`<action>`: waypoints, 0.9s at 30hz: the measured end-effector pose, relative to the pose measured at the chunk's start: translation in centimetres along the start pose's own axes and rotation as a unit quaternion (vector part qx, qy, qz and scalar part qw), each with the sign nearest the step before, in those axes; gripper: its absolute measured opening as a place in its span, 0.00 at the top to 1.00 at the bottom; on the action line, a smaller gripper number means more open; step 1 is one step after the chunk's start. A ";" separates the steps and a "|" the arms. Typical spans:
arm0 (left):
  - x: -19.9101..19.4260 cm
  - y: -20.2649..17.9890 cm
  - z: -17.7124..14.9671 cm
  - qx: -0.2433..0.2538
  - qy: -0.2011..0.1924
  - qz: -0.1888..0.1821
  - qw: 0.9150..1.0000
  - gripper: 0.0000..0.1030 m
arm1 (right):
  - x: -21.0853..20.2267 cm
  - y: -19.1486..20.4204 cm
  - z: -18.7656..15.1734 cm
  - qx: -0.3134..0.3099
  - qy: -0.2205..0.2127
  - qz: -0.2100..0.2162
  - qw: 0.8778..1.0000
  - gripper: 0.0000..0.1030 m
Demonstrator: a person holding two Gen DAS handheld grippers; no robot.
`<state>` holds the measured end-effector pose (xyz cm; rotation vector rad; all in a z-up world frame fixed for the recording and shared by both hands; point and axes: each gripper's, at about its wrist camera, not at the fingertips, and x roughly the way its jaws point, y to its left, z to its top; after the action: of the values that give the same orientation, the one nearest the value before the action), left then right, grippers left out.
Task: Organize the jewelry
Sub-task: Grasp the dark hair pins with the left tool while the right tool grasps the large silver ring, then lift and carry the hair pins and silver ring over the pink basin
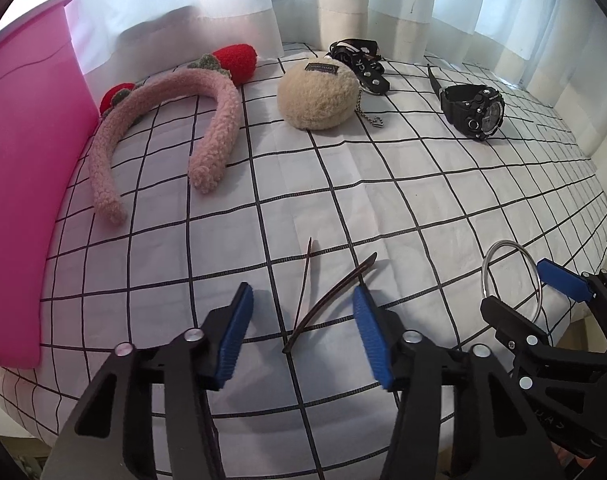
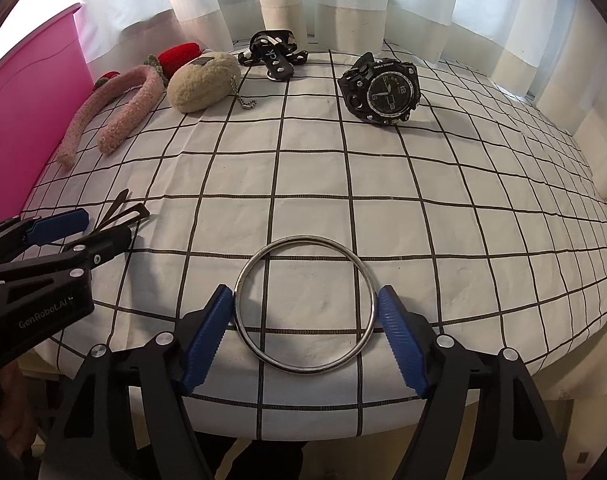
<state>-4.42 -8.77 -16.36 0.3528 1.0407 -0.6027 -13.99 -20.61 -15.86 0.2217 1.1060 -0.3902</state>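
On a checked cloth lie a dark hair clip [image 1: 323, 300], a silver bangle [image 2: 305, 304], a black watch [image 2: 379, 88], a pink strawberry headband [image 1: 163, 128], a beige plush pouch [image 1: 317, 94] and a black strap item [image 1: 361, 66]. My left gripper [image 1: 303, 320] is open, its blue pads on either side of the hair clip, which lies on the cloth. My right gripper [image 2: 305, 332] is open, its pads at the bangle's two sides; whether they touch it is unclear. The bangle [image 1: 511, 280] and right gripper [image 1: 523, 292] also show in the left wrist view.
A pink bin [image 1: 27, 184] stands at the left edge of the table. White curtains [image 2: 343, 0] hang behind the table. The table's front edge [image 2: 303, 428] is just below the right gripper. The left gripper [image 2: 63, 232] shows at the left of the right wrist view.
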 end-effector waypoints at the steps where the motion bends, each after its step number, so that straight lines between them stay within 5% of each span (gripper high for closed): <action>1: -0.1 0.0 0.1 0.001 -0.001 -0.002 1.000 0.78 | 0.0 0.0 0.0 0.000 0.000 0.000 1.000 0.30; 6: -0.1 0.3 0.2 -0.006 0.003 -0.014 1.000 0.89 | -0.1 -0.3 0.1 0.009 -0.003 0.006 1.000 0.31; 27: -5.3 2.9 2.6 -0.033 -0.043 -0.017 0.998 0.89 | -4.3 0.2 2.9 0.000 -0.051 0.011 0.999 0.31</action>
<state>-2.76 -6.35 -10.42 0.2489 0.9829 -0.6077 -13.25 -20.65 -10.74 0.2125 1.0016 -0.3781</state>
